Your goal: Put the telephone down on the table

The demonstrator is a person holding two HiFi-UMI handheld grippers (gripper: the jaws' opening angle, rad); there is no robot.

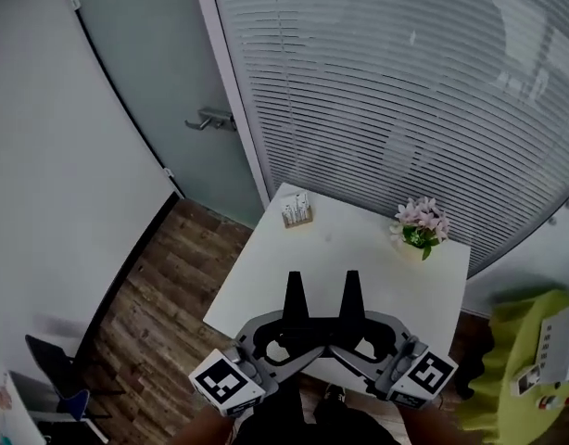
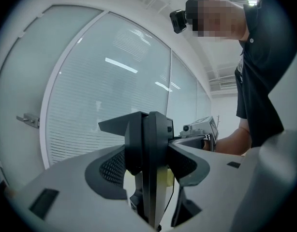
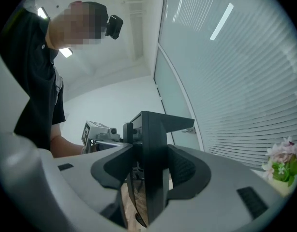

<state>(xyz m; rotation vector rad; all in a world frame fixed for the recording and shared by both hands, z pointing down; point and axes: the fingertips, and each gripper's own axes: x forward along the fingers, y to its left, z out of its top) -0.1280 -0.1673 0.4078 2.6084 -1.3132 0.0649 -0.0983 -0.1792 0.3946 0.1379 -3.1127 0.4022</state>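
Note:
Between my two grippers, above the near edge of the white table (image 1: 266, 281), I hold a black telephone (image 1: 322, 315) with two prongs sticking up. My left gripper (image 1: 294, 338) is shut on its left side and my right gripper (image 1: 357, 338) on its right side. In the left gripper view the telephone (image 2: 151, 139) stands edge-on between the pads of the left gripper (image 2: 148, 178), and the right gripper (image 2: 202, 129) shows beyond it. In the right gripper view the right gripper (image 3: 151, 178) clamps the telephone (image 3: 153, 139).
A pot of pink flowers (image 1: 420, 225) stands at the table's far right and a small card holder (image 1: 297, 211) at its far left. Behind are a blinds-covered glass wall and a door with a handle (image 1: 210, 119). A yellow-green seat (image 1: 516, 360) is at right.

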